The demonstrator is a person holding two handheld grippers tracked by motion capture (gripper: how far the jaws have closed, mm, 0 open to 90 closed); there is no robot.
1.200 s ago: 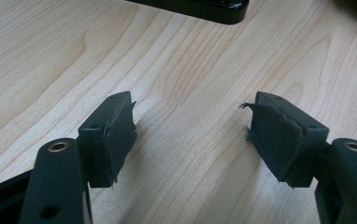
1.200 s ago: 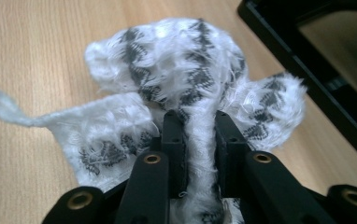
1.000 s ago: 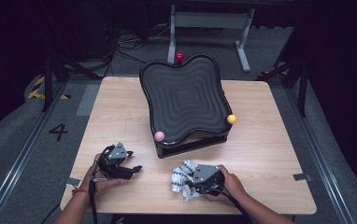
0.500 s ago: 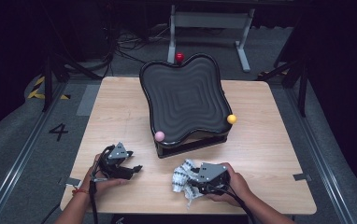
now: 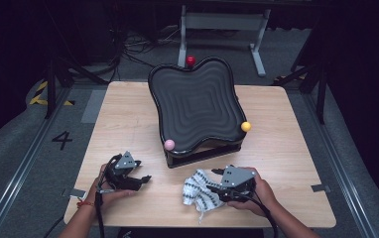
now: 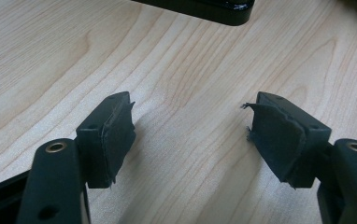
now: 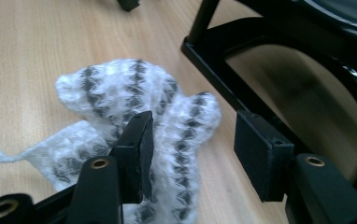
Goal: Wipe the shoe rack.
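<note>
A crumpled white cloth with dark stripes [image 5: 197, 192] [image 7: 120, 88] lies on the wooden table [image 5: 286, 148] near its front edge. My right gripper [image 5: 216, 186] [image 7: 193, 140] hovers just over the cloth's right side. Its jaws have just been opening and now stand apart, with no fabric pinched between the pads. The cloth sits below and behind one pad [image 7: 141, 149]. My left gripper [image 5: 143, 174] [image 6: 193, 121] rests at the front left, open over bare wood with nothing between its worn pads [image 6: 118, 135].
A black wavy tray [image 5: 197, 99] sits tilted on a black frame [image 7: 214, 70] mid-table, just behind both grippers. A pink ball [image 5: 169, 145], a yellow ball [image 5: 246, 126] and a red ball [image 5: 191, 60] mark its corners. The frame's foot [image 6: 214, 7] lies ahead of my left gripper.
My right gripper has lifted and drawn back to the right, and its jaws have opened off the cloth, which now lies more exposed. The left gripper has stayed put.
</note>
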